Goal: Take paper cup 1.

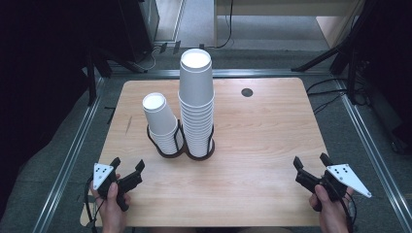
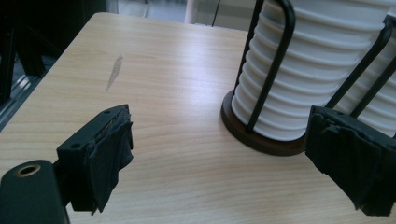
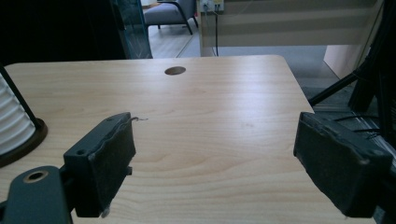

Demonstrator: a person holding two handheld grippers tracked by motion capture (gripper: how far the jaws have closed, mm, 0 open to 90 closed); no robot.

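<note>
Two stacks of white paper cups stand upside down in a dark wire holder (image 1: 180, 145) near the middle of the wooden table (image 1: 257, 145). The tall stack (image 1: 196, 104) is on the right, the short stack (image 1: 162, 123) on the left. My left gripper (image 1: 128, 165) hovers at the near left, open, with nothing between its jaws; it points toward the holder. In the left gripper view the short stack (image 2: 317, 70) and the holder's round base (image 2: 261, 137) lie just ahead. My right gripper (image 1: 311, 161) is at the near right, open and empty.
A round cable hole (image 1: 247, 92) sits in the table's far right part. Metal rails (image 1: 77, 145) run along both sides of the table, and black stands and cables (image 1: 340, 58) crowd the floor beyond. A chair (image 3: 168, 14) stands far behind.
</note>
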